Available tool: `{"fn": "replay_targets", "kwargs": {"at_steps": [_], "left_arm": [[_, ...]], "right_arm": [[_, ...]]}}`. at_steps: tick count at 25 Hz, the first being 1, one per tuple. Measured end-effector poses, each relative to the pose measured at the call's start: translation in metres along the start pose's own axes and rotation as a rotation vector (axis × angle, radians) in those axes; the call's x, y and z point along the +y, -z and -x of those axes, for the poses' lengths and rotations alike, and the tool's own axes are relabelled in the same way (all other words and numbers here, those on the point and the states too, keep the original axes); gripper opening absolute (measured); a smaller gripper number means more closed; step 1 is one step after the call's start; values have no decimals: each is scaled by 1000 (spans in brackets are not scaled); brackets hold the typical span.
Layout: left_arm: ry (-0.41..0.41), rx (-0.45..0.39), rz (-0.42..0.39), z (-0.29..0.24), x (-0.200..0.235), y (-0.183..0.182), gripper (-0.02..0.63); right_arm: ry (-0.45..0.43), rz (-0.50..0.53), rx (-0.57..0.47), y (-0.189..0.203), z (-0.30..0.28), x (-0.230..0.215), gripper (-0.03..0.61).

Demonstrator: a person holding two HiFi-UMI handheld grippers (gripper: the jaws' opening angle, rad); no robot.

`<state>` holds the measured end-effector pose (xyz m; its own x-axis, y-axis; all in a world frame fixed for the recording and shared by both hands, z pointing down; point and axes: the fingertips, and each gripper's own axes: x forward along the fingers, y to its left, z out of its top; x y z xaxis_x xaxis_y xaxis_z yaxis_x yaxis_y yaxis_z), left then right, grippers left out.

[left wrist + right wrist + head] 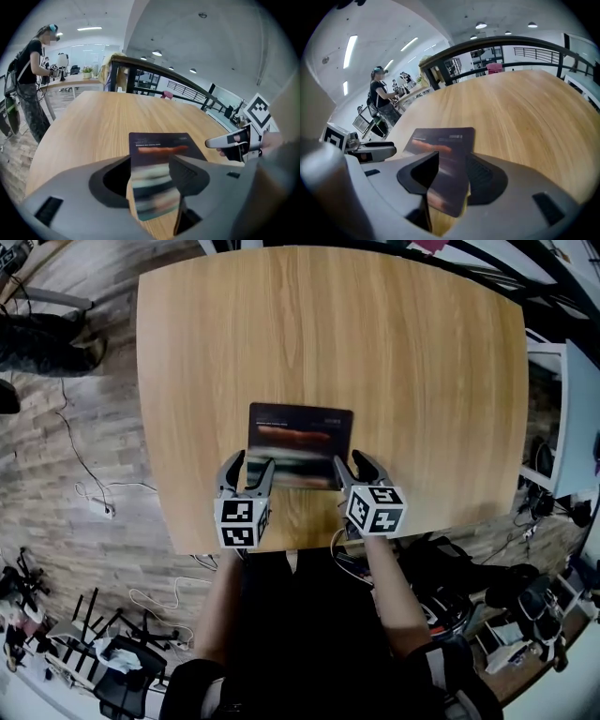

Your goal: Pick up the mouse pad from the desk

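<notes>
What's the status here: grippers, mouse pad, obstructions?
Grippers: left gripper open, right gripper open. The mouse pad lies on the desk, near edge between both pairs of jaws, ungripped. Nothing in the way.

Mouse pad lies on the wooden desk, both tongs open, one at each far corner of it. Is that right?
Not far: the left tongs and right tongs sit at the mouse pad's near corners, as the head view shows.

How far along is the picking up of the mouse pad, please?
Done: the left gripper and right gripper are at the near corners of the mouse pad. In hand: both are open, a corner between each pair of jaws, not clamped. Left: close and lift; the pad lies flat on the desk.
</notes>
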<state>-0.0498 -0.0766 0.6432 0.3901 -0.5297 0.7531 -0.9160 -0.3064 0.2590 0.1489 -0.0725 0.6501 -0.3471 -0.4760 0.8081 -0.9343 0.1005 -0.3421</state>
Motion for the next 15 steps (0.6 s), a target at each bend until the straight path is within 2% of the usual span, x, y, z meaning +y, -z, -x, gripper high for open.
{"fn": "replay_targets", "kwargs": {"at_steps": [5,10,15], "left_arm": [[1,46,32,-13,13,11,262],[7,111,29,-23,12,24,264],[19,124,71,-28,12,30,267]], "right_arm": [[21,-16,57,19,-12,-11,201],[25,-31,90,28,-22,-14,201],[36,-37,125,32,-28,-10,202]]}}
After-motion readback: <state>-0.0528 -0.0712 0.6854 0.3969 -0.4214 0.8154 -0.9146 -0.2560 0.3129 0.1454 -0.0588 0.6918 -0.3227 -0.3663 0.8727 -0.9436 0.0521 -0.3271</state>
